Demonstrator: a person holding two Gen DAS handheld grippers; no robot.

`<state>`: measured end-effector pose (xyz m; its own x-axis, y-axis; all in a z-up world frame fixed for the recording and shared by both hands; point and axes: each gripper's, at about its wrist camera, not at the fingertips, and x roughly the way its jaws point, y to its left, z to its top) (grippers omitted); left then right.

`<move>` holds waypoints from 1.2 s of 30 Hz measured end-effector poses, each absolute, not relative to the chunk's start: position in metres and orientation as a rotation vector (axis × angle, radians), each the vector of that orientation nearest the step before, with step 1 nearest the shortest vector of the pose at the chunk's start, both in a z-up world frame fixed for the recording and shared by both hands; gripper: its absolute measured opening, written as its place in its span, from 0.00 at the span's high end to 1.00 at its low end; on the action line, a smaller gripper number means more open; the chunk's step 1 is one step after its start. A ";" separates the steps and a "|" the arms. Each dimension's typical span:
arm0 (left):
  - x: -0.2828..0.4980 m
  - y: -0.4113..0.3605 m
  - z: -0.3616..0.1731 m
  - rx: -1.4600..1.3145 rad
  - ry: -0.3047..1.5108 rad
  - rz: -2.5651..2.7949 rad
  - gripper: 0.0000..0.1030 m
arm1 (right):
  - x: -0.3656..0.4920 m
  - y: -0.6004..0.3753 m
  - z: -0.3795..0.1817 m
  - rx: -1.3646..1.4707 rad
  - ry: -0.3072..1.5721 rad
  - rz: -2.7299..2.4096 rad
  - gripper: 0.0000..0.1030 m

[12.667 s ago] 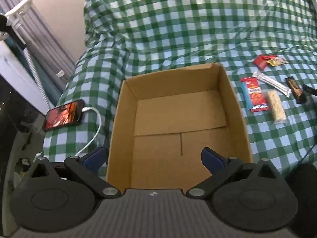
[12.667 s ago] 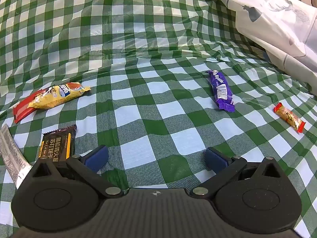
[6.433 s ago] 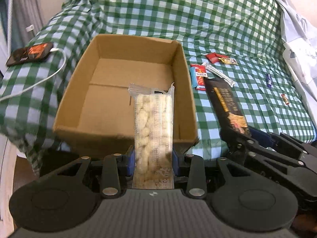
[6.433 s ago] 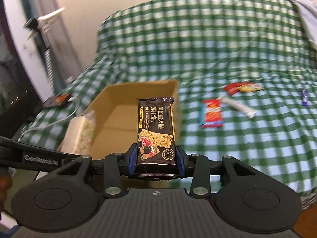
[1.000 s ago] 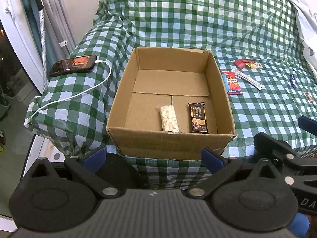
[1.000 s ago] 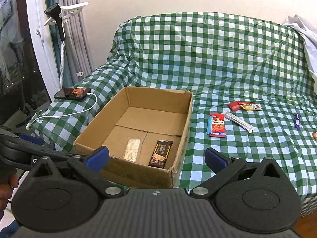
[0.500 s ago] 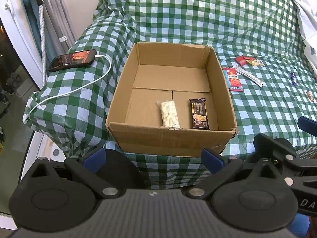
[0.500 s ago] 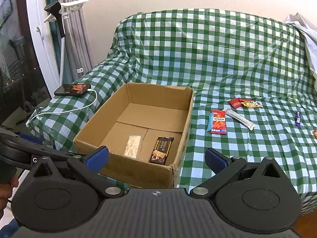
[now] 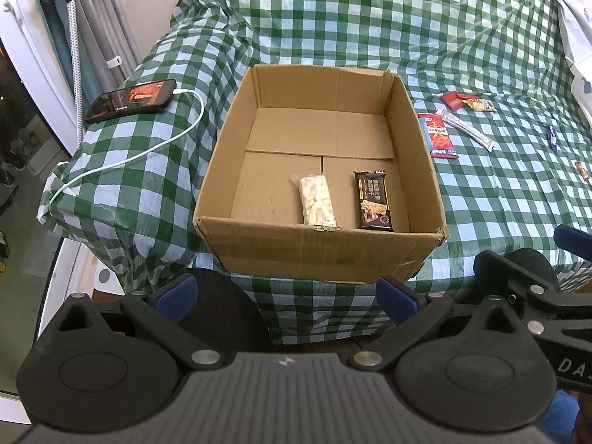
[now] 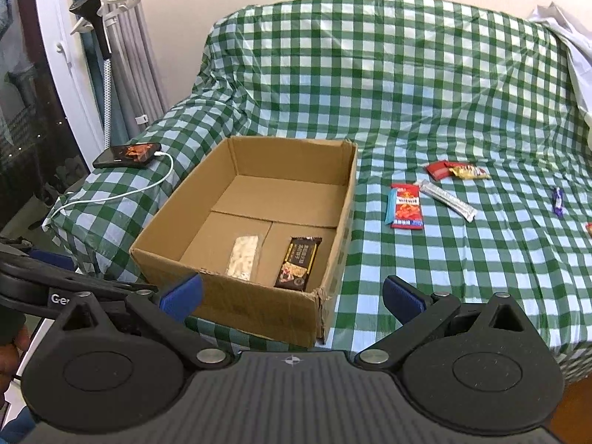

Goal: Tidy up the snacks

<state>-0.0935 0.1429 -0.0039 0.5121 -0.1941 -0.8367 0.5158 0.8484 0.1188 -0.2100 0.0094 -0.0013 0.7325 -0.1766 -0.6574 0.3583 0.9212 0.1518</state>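
An open cardboard box (image 9: 322,251) (image 10: 259,307) sits on a green checked cloth. A pale cracker bar (image 9: 317,199) (image 10: 243,258) and a dark brown bar (image 9: 374,199) (image 10: 299,263) lie side by side on its floor. More snacks lie to its right: a red and blue pack (image 9: 437,137) (image 10: 405,206), a silver stick (image 9: 468,131) (image 10: 447,199), a red and yellow pair (image 9: 467,101) (image 10: 457,171), a purple bar (image 10: 558,201). My left gripper (image 9: 285,296) and my right gripper (image 10: 292,296) are open and empty, in front of the box.
A phone (image 9: 131,100) (image 10: 127,155) on a white cable (image 9: 122,162) lies on the cloth left of the box. Curtains and a window frame (image 10: 48,85) stand at the left. A small orange snack (image 9: 581,171) lies far right. A white cloth (image 10: 577,48) is at the right.
Both grippers let go of the cracker bar and the dark bar, which now lie in the box. Over the last second both cameras have drifted slightly closer to the box.
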 end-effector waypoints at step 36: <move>-0.068 0.056 -0.001 0.453 0.962 -0.501 0.00 | -0.213 -0.069 -0.027 0.415 0.671 -0.414 0.01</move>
